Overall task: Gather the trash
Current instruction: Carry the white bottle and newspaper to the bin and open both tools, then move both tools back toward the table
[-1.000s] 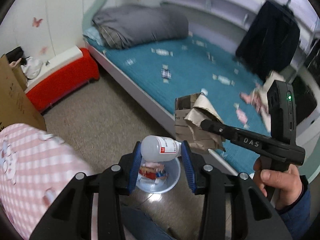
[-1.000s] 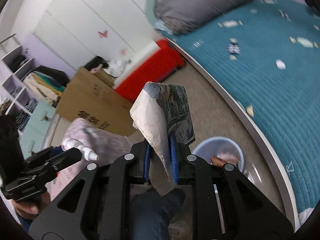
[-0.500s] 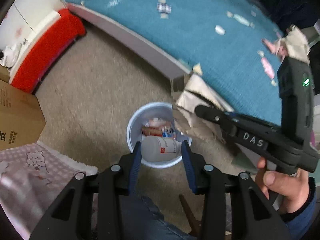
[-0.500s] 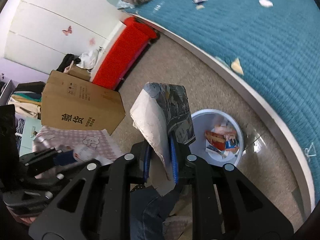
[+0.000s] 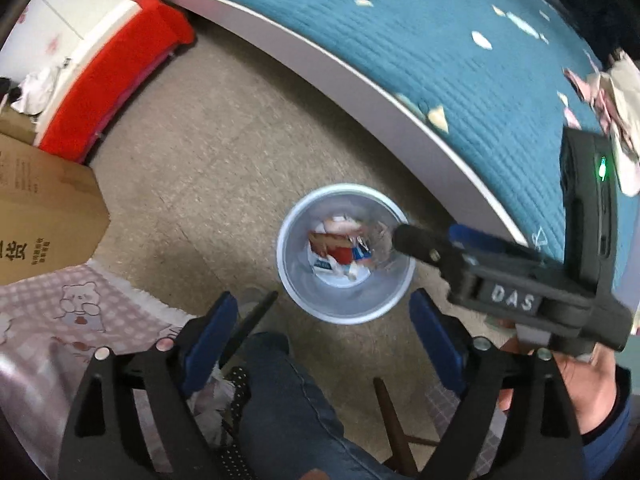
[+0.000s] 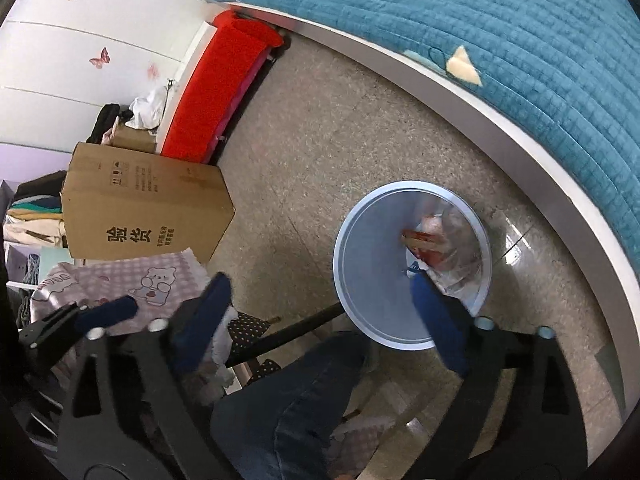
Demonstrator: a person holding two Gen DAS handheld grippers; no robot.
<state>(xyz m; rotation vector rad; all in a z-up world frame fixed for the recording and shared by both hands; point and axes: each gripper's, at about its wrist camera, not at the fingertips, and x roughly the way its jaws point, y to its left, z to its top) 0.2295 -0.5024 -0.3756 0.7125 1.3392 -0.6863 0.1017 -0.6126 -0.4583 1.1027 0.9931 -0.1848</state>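
A pale blue round bin (image 5: 347,254) stands on the floor beside the bed; it also shows in the right wrist view (image 6: 412,266). Trash (image 5: 344,250) lies at its bottom: red and white wrappers and crumpled plastic (image 6: 444,256). My left gripper (image 5: 324,320) is open and empty, just above the bin's near rim. My right gripper (image 6: 320,300) is open and empty, over the bin's left part. The right gripper also shows in the left wrist view (image 5: 500,276), reaching over the bin from the right. Paper scraps (image 5: 438,114) lie on the teal bed cover.
The bed (image 5: 440,40) curves along the right. A red bench (image 5: 108,80) stands at the back left. A cardboard box (image 6: 144,204) and a pink checked blanket (image 5: 60,320) lie at the left. My knee in jeans (image 5: 288,408) is below the grippers.
Both grippers opened over the bin. The white bottle left my left gripper and the crumpled cardboard left my right gripper. Both views tilted further down toward the bin.
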